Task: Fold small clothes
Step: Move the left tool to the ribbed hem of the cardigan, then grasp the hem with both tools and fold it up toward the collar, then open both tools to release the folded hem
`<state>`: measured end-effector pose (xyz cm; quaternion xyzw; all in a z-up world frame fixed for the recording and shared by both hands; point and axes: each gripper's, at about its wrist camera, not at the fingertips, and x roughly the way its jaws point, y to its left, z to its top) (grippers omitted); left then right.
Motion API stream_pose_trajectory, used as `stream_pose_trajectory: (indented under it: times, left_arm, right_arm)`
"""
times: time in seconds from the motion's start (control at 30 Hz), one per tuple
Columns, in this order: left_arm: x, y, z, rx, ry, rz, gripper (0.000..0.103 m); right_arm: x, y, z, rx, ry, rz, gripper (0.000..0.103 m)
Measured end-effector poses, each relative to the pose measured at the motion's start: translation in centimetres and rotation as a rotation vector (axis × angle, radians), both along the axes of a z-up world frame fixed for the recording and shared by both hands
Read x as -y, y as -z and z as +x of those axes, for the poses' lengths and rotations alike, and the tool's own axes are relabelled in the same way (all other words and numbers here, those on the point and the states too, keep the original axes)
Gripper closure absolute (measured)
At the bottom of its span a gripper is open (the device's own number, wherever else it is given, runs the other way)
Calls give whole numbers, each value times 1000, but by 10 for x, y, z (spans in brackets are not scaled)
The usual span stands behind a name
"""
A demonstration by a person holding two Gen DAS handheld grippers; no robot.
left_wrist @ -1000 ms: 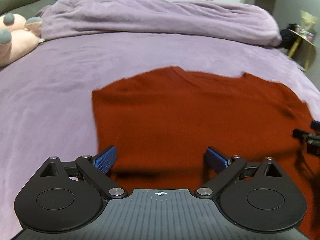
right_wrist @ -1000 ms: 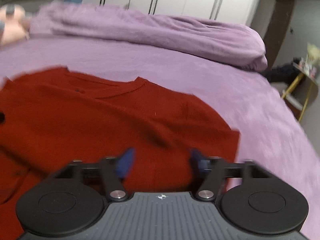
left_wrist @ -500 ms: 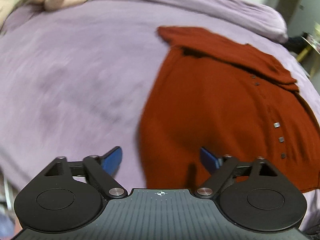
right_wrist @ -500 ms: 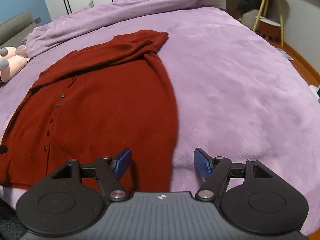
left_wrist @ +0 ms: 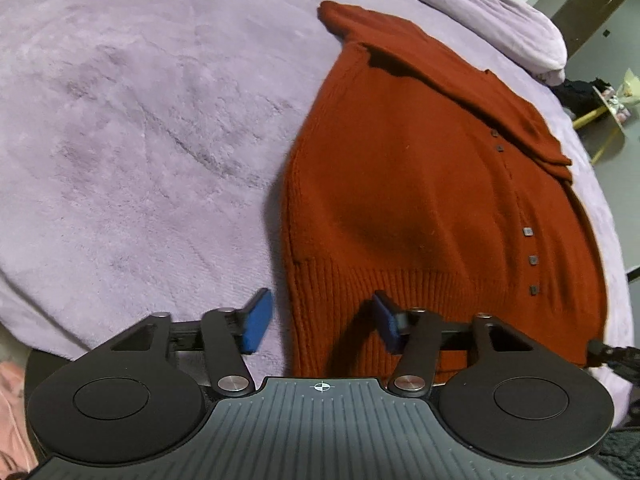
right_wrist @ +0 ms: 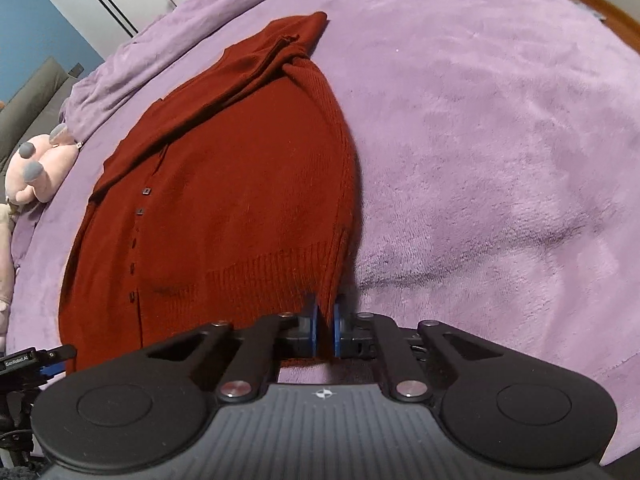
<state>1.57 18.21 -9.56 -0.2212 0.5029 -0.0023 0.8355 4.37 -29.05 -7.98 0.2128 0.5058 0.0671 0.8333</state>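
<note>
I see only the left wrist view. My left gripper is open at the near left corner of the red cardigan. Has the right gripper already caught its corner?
Observer: Yes. In the right wrist view the right gripper is shut on the ribbed hem corner of the red cardigan.
Operator: Is something on the bed beside the cardigan that my view does not show?
Observer: A pink plush toy lies on the purple blanket, past the cardigan's far left side and apart from it.
Operator: Is the right sleeve spread out?
Observer: No. It is folded across the chest near the collar, and the cloth bunches at the right shoulder.
</note>
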Motion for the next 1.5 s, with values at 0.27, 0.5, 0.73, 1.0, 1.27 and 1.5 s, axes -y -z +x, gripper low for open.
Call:
stream_pose_trajectory:
  times: [0.27,0.5,0.73,1.0,1.27,1.5]
  left_arm:
    - [-13,-19,9,36,-10,-191,94]
    - [-23,-60,45,204,-89,-247,95]
    - [-20,-61,112,251,-148,-101,95]
    - [-12,-29,152,168,-142,3,92]
    - [-14,-44,138,292,-14,115,62]
    - [12,-25,159,218,101,208,56]
  right_arm:
    - [26,-5,19,-32,63,304,98]
    - [28,-32,68,97,128,383,98]
    - [-2,-30,137,175,138,182,98]
    - [-17,-8,168,147,79,-15,98]
    - [-15,-36,139,354,-61,-232,63]
    - [-40,-20,152,312,-252,-379,61]
